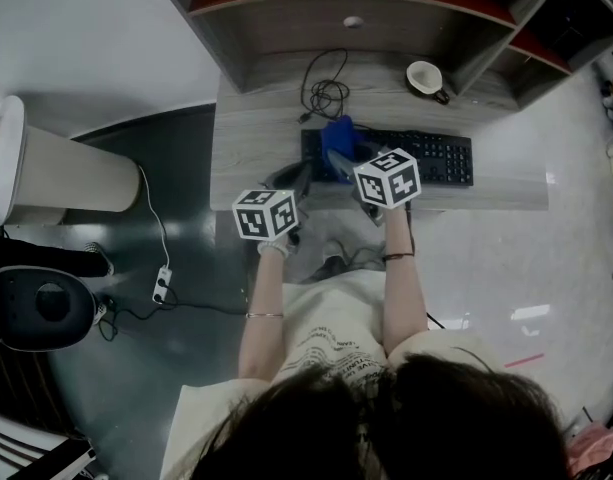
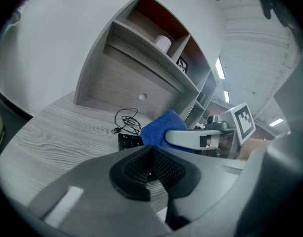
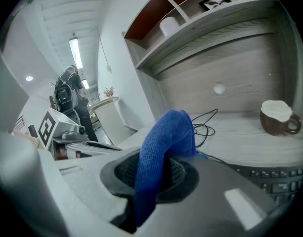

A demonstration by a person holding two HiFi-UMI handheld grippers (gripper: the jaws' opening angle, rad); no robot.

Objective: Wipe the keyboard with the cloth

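your right gripper (image 3: 158,179) is clamped on the blue cloth (image 3: 167,135), poised over the left end of the keyboard (image 1: 436,158) on the desk (image 1: 256,138). left gripper (image 2: 151,168) is pinched together, empty, just beside it. i'd lower the cloth flat onto the keys, then sweep rightward with light pressure.

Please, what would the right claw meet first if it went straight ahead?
Probably the coiled black cable on the grey wooden desk, beyond the blue cloth it grips; depth is unclear.
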